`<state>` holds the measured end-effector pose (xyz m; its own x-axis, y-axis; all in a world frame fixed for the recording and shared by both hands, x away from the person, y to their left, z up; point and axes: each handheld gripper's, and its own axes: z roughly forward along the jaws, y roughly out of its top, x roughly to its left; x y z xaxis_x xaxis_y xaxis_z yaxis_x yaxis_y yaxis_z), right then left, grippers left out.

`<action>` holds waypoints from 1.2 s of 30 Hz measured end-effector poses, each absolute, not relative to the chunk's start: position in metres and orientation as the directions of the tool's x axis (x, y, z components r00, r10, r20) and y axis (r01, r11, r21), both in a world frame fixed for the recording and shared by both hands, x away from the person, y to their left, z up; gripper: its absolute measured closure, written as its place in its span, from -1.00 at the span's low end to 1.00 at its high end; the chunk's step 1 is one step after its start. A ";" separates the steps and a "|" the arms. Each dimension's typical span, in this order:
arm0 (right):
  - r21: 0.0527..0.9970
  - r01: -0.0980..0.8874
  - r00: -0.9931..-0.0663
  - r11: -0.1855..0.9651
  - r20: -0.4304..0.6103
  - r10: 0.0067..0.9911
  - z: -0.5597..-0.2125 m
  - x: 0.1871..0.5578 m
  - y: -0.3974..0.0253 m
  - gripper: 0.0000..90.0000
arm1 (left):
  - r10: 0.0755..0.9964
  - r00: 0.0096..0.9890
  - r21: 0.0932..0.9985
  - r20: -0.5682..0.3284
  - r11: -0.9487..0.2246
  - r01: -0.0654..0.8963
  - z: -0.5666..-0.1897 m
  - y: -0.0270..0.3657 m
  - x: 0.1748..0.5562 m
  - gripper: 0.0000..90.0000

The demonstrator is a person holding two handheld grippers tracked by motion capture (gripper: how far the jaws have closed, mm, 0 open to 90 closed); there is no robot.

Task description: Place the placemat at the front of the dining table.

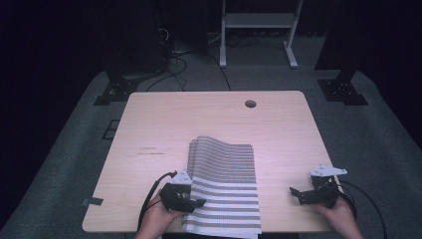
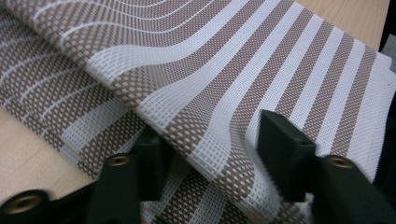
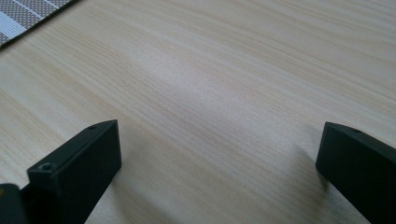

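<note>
**Desk:** What do you have on the table?

**Operator:** A striped woven mat (image 1: 224,184), brown and white, lies folded at the near middle of the pale wood table (image 1: 159,119), its near edge hanging just over the table's front. The fold sits at the far end, where the upper layer bulges upward. I hold the left gripper (image 1: 191,199) at the mat's left edge. In the left gripper view, its jaws stand apart around the raised upper layer (image 2: 196,93), one jaw beneath it, one above, not yet pinched. The right gripper (image 1: 298,193) hovers over bare wood well to the right of the mat, jaws spread wide and holding nothing

**Desk:** What could go wrong?

**Operator:** As I judge it, the weave looks stiff and springy. If I close on the top layer alone, the lower layer (image 2: 56,102) may drag along or slide, and the overhanging edge could pull the whole mat off the front. A shallow bite at the edge might slip free

**Desk:** Anything you cannot make out?

**Operator:** Whether the lower jaw touches the under layer, I cannot tell. The mat's near right corner is cut off at the bottom of the high view, and my left hand (image 1: 157,219) covers part of the table edge. How many layers lie in the fold is unclear
</note>
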<state>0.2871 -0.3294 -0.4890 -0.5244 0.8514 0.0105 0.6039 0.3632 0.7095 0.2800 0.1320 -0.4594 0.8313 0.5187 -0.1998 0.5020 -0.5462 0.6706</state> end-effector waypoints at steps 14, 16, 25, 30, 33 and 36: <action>0.709 0.604 -0.525 0.364 0.010 0.851 -0.489 0.287 -0.330 -1.00 | 0.515 0.826 0.674 -0.231 -0.528 0.517 -0.449 0.129 0.288 0.92; 0.709 0.605 -0.524 0.364 0.010 0.851 -0.489 0.287 -0.329 -1.00 | 0.514 0.826 0.676 -0.232 -0.525 0.517 -0.448 0.129 0.290 0.92; 0.709 0.604 -0.525 0.365 0.010 0.851 -0.489 0.287 -0.330 -1.00 | 0.517 0.822 0.701 -0.237 -0.495 0.513 -0.440 0.120 0.301 0.95; 0.709 0.604 -0.525 0.364 0.010 0.851 -0.489 0.287 -0.330 -1.00 | 0.519 0.816 0.707 -0.255 -0.475 0.523 -0.438 0.116 0.310 0.96; 0.709 0.604 -0.525 0.364 0.010 0.851 -0.489 0.287 -0.330 -1.00 | 0.522 0.815 0.706 -0.251 -0.478 0.523 -0.437 0.113 0.315 0.97; 0.709 0.605 -0.525 0.364 0.011 0.851 -0.489 0.287 -0.330 -1.00 | 0.525 0.814 0.710 -0.250 -0.472 0.522 -0.435 0.107 0.321 0.97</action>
